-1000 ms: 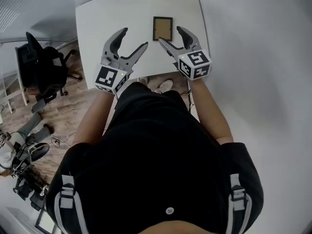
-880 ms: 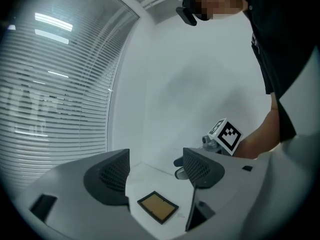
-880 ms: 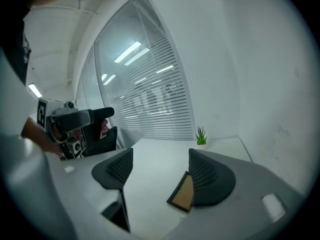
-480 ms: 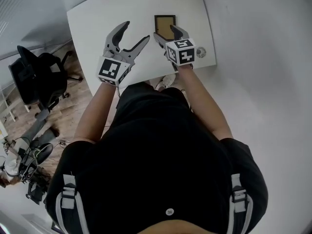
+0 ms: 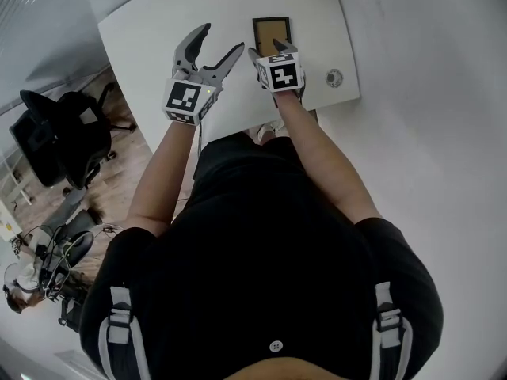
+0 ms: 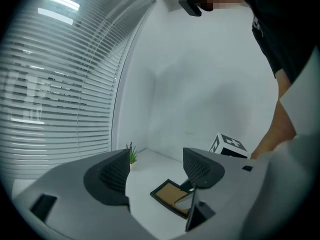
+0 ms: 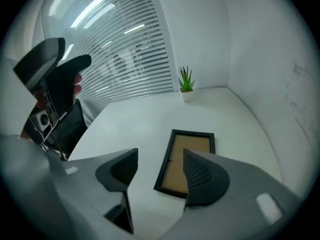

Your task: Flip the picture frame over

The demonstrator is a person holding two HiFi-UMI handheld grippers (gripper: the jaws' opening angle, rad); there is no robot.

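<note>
The picture frame (image 5: 271, 34) has a black border and lies flat on the white table (image 5: 158, 30) with its brown backing up. My right gripper (image 5: 269, 54) hangs tilted down over the frame's near end. Its jaws are closing, and the pads touch nothing. In the right gripper view the frame (image 7: 187, 156) lies under and beyond the right gripper (image 7: 160, 169), with its near left corner showing between the jaws. My left gripper (image 5: 220, 42) is open and empty, left of the frame and apart from it. The left gripper view has the left gripper (image 6: 159, 173) low over the table, and the frame (image 6: 172, 196) ahead to the right.
A small potted plant (image 7: 186, 84) stands at the table's far edge by the window blinds. A round cable grommet (image 5: 333, 77) sits in the table right of the frame. White walls close in the table's far and right sides. An office chair (image 5: 59, 133) stands on the floor at the left.
Both grippers have come down toward the table and forward to the frame. The right one has tipped downward over the frame's near end and its jaws have narrowed. The frame has not moved.
</note>
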